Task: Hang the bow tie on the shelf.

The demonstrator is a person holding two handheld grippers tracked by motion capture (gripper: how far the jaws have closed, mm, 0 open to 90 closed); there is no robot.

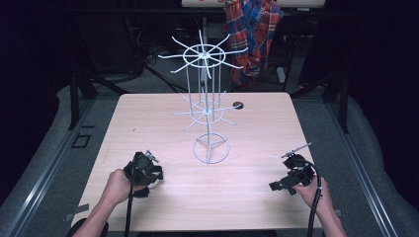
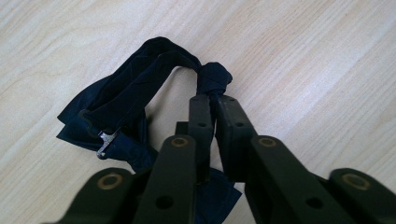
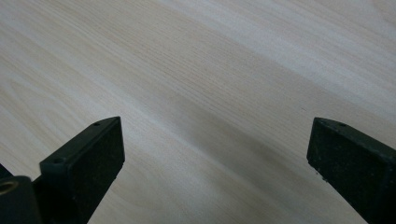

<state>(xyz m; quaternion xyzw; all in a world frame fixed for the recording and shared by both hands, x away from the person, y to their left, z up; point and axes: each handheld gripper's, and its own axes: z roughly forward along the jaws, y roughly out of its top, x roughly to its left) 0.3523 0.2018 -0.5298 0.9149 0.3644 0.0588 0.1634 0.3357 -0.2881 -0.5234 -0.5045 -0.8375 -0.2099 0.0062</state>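
Light wood-grain table, rounded corners, with a dark round grommet hole near the far edge. Grey floor around it, with metal rails running along both sides. A small black square marking sits on the floor at left. Room is dark beyond the table; black stand legs and cables at the back. A plaid shirt, red and blue, hangs behind the far edge. Light falls mostly on the tabletop.
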